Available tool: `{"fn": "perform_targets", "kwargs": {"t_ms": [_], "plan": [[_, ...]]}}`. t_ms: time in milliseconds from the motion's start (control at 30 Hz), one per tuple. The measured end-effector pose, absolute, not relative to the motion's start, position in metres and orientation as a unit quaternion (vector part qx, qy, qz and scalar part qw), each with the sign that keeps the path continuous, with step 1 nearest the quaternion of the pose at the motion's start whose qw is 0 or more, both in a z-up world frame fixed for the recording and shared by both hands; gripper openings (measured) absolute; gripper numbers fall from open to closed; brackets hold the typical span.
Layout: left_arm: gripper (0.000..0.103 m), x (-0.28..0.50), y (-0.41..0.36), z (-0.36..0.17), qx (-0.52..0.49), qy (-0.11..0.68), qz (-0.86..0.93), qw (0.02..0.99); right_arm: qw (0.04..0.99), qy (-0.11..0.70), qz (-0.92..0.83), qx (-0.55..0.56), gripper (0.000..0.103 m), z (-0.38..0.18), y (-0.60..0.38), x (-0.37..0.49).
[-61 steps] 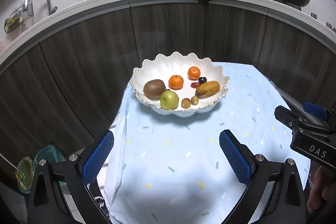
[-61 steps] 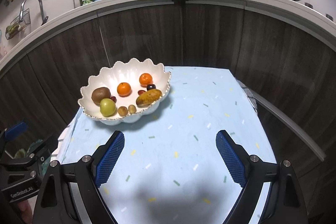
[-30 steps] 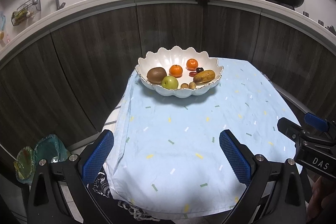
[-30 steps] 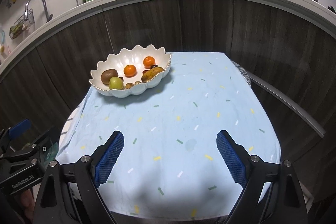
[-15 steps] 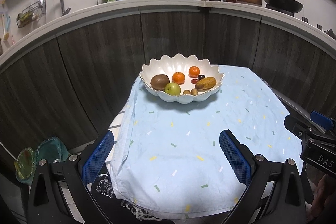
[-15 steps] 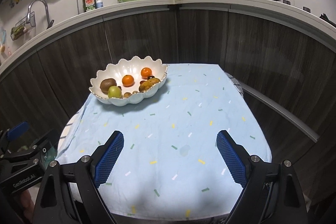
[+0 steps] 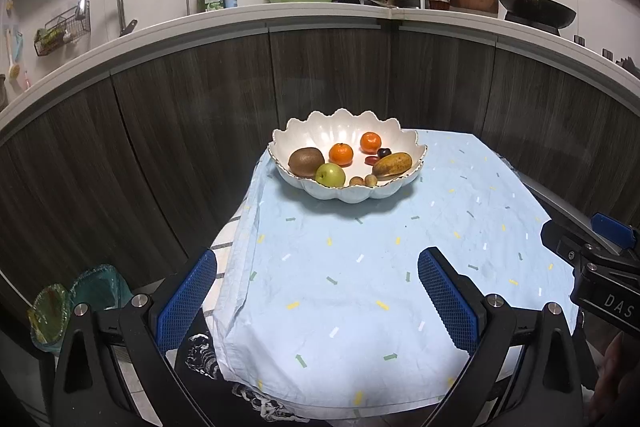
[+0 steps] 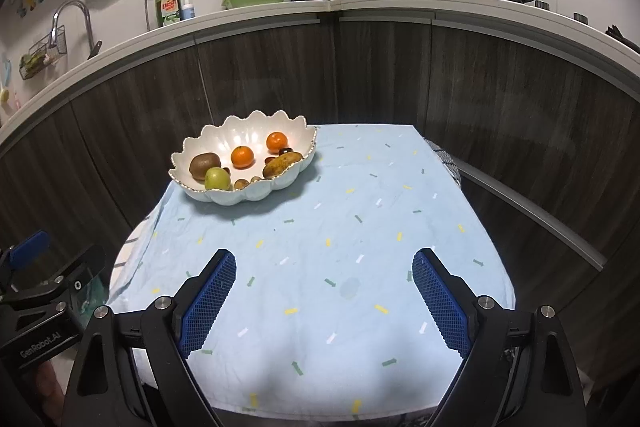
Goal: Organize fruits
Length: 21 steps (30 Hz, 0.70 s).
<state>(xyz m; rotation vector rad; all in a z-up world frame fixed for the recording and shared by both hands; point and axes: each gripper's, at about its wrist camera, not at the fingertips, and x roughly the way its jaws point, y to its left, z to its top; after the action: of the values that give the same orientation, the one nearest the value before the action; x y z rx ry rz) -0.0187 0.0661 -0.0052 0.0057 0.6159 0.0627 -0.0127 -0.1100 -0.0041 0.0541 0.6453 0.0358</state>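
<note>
Both tongs wide open and empty above the near counter edge

Left tongs (image 7: 318, 297) and right tongs (image 8: 324, 297) grip nothing; beyond them, across the blue cloth (image 8: 360, 227), the fruits (image 7: 346, 161) lie together in the white scalloped bowl (image 7: 340, 125).

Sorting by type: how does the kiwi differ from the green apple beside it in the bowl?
The kiwi is brown, dull and oval; the green apple is yellow-green, smooth and rounder. The kiwi looks slightly larger and lies farther back. Both rest in the white scalloped bowl, on its left side.
</note>
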Motion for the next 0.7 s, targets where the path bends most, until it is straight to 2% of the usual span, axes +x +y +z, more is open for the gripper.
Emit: {"fn": "perform_targets", "kwargs": {"t_ms": [700], "plan": [[0.103, -0.0189, 0.0668, -0.0065, 0.004, 0.307, 0.028, 0.951, 0.947, 0.319, 0.015, 0.032, 0.091, -0.0042, -0.1137, -0.0102]]}}
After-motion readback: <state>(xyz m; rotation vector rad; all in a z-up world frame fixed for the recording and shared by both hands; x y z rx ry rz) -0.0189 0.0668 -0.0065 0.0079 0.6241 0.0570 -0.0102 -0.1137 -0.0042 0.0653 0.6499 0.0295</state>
